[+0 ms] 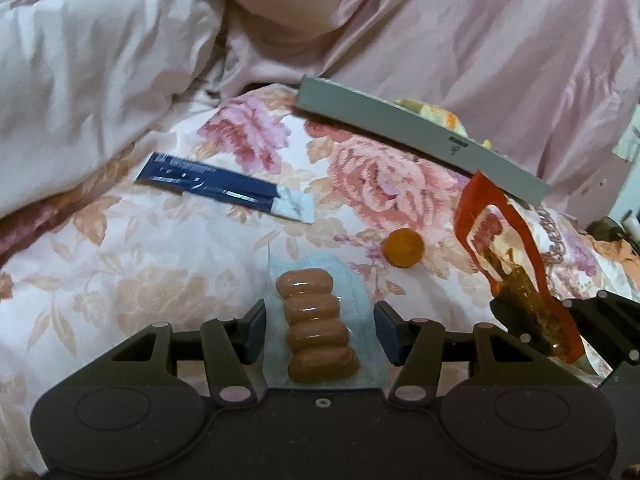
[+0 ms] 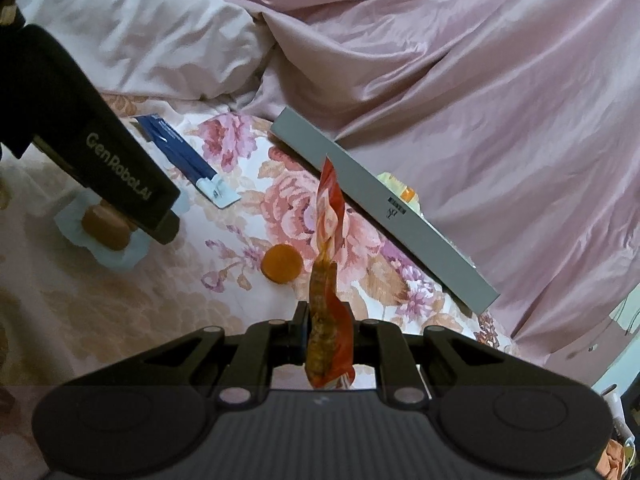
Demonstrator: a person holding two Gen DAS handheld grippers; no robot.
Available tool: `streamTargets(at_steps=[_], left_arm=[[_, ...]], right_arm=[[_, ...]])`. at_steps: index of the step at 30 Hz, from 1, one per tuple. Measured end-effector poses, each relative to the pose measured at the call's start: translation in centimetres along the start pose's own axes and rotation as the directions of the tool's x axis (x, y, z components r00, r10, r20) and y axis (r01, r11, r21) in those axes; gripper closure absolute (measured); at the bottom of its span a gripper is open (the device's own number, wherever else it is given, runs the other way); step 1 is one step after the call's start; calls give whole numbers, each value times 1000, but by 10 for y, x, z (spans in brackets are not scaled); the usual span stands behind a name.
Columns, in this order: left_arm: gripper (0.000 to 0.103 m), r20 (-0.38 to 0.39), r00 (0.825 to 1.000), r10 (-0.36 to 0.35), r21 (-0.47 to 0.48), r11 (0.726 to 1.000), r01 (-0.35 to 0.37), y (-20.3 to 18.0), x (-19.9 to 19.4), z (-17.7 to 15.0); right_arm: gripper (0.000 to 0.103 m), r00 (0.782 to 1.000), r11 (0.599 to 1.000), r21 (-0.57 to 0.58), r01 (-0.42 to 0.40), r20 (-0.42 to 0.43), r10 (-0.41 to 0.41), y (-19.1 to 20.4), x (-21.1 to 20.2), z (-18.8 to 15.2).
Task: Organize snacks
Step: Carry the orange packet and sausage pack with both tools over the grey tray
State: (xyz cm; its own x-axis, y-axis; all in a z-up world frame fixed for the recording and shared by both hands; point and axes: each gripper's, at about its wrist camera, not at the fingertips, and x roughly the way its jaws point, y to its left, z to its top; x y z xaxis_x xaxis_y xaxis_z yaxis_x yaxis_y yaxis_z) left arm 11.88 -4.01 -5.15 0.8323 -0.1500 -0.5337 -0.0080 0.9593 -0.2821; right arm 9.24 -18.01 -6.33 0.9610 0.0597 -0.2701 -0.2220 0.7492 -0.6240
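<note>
A clear pack of small brown sausages (image 1: 318, 324) lies on the floral bedspread (image 1: 120, 272), and my left gripper (image 1: 320, 322) straddles it, open, its pads not touching the pack. In the right wrist view the same sausage pack (image 2: 102, 230) shows under the left gripper (image 2: 146, 226). My right gripper (image 2: 326, 322) is shut on a red-orange snack packet (image 2: 330, 216) and holds it upright above the bedspread. That packet (image 1: 496, 240) and the right gripper (image 1: 538, 320) appear at the right of the left wrist view.
A round orange snack (image 2: 281, 263) and a dark blue sachet (image 2: 188, 160) lie loose on the bedspread. A flat grey box (image 2: 380, 208) holding yellow-green packets (image 2: 400, 190) sits against the rumpled pink duvet (image 2: 480, 80). White bedding (image 1: 80, 80) is bunched at the left.
</note>
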Motion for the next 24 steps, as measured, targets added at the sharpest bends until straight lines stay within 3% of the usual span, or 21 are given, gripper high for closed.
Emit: streamTargets(at_steps=[8, 24], left_arm=[[46, 35, 998, -56, 10, 998, 55, 1, -7, 7], [46, 76, 995, -65, -66, 995, 70, 19, 0, 27]], right_arm=[[87, 999, 998, 57, 39, 21, -40, -8, -9, 4], [87, 995, 988, 126, 86, 39, -92, -17, 1, 10]])
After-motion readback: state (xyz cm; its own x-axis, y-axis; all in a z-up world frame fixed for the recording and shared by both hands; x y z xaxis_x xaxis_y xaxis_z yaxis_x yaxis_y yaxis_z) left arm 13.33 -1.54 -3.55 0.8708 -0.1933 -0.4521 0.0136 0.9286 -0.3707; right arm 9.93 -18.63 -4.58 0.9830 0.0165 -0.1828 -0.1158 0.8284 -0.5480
